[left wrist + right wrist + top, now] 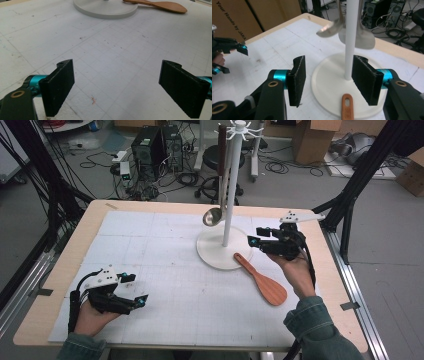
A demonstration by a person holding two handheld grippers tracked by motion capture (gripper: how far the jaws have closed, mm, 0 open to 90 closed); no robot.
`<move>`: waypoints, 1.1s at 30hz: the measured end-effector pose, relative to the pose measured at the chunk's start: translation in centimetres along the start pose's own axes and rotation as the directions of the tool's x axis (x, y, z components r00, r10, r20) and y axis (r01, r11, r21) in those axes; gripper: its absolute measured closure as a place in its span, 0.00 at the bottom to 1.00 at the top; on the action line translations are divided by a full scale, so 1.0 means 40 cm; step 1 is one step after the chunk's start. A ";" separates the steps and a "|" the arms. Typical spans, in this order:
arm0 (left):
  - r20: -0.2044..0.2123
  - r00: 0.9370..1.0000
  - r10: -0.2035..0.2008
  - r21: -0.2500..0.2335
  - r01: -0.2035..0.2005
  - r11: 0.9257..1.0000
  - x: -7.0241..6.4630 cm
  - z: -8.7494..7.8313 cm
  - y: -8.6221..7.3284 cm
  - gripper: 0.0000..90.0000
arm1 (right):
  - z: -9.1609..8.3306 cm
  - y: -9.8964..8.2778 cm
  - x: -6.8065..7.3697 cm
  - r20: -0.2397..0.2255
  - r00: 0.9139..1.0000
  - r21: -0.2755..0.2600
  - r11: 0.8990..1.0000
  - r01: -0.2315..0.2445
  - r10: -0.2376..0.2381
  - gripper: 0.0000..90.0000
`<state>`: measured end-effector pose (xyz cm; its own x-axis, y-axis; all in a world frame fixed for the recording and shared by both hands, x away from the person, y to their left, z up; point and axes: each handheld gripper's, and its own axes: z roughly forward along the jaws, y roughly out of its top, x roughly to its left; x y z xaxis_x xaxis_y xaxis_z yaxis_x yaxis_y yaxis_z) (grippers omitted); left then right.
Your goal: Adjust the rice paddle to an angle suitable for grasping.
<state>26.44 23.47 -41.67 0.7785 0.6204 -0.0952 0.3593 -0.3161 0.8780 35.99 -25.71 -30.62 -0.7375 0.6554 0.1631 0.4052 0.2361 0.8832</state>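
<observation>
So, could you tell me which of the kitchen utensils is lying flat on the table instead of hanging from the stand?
The wooden spatula: it lies flat, handle end on the stand's round base. The metal ladle hangs from the stand.

Wooden table (60,270) bears white gridded mat (165,270).

Lab: floor cables (280,167), computer towers (157,145)
</observation>
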 end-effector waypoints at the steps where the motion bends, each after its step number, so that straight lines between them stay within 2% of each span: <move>1: 0.001 1.000 0.001 0.001 -0.001 1.000 0.000 0.000 0.000 0.15 | 0.002 -0.013 -0.003 0.006 1.000 0.005 1.000 -0.004 0.004 0.50; 11: 0.001 1.000 0.003 0.002 -0.003 1.000 -0.002 0.003 -0.001 0.15 | 0.022 -0.100 -0.023 0.032 0.999 0.068 0.997 -0.038 0.036 0.49; 24: 0.003 1.000 0.006 0.005 -0.006 1.000 -0.003 0.005 -0.001 0.15 | 0.060 -0.175 -0.042 0.075 0.997 0.163 0.985 -0.047 0.036 0.48; 33: 0.000 1.000 0.008 0.006 -0.008 1.000 -0.004 0.006 -0.001 0.15 | 0.075 -0.214 -0.055 0.101 0.994 0.197 0.978 -0.071 0.051 0.48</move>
<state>26.41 23.22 -41.81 0.7814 0.6177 -0.0883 0.3564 -0.3257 0.8757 35.80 -27.01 -39.86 -0.6571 0.7360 0.1629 0.5549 0.3261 0.7654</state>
